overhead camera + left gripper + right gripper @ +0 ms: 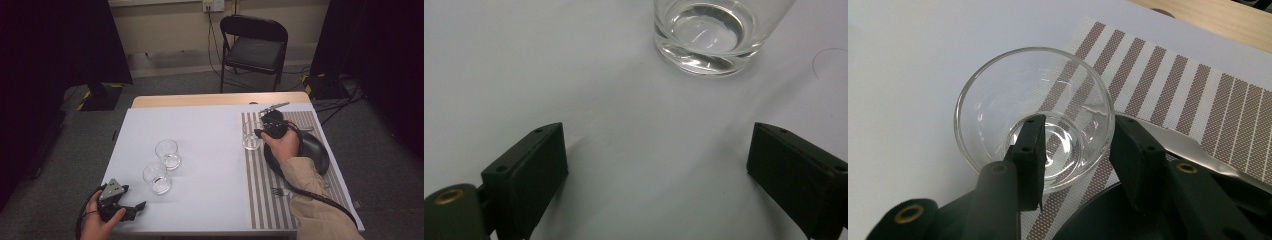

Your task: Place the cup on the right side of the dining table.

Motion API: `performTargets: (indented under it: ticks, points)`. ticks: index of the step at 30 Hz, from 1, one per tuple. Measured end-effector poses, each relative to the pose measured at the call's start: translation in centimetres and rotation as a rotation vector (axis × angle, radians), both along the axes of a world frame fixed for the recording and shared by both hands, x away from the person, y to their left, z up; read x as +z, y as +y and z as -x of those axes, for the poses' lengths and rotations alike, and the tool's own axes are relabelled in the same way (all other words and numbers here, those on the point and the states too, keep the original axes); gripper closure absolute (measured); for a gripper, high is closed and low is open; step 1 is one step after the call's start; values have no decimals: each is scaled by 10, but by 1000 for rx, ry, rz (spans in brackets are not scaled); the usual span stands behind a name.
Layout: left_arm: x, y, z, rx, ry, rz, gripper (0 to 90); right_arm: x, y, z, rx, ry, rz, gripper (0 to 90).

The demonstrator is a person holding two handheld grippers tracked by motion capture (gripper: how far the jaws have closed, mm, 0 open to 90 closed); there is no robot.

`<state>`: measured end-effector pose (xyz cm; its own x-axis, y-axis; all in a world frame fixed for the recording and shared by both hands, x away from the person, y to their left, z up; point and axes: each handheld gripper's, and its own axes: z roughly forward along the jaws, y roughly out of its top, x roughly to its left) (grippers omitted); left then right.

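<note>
1. Covering most of the table (220,100), a pale grey sheet (200,150) reaches from the left edge to a striped placemat (260,190) on the person's right.
2. Resting on the placemat is a black plate (312,150), with a fork (276,191) near the mat's front and a knife (1193,147) lying beyond the plate.
3. The right gripper (1075,150) straddles the near wall of a glass (1033,117) that stands upright at the placemat's left edge, partly on the grey sheet; one jaw is inside the bowl, the other outside, and the pads stand a little off the wall, not pinching it.
4. The left gripper (656,165) sits at the table's front left corner, jaws spread wide with nothing between them.
5. Just ahead of it stands a second glass (157,177), and a third glass (167,153) stands just behind that, both on the grey sheet.
</note>
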<state>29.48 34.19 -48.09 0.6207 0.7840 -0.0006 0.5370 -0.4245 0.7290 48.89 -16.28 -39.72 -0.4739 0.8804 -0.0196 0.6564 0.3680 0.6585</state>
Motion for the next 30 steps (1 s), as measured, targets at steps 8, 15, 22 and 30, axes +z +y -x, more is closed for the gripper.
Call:
performTargets:
  ticks: [8,15,22,30]
  points:
    - [0,0,0,0,0,0,84,-1,0,-2,-2,13,-18,483]
    - [0,0,0,0,1,0,85,-1,-2,-5,-21,21,-32,300]
    - [0,0,0,-1,2,-2,84,-1,-6,-7,-44,36,-59,157]
    - [0,0,0,-1,2,-3,84,-2,-10,-7,-43,36,-81,139]
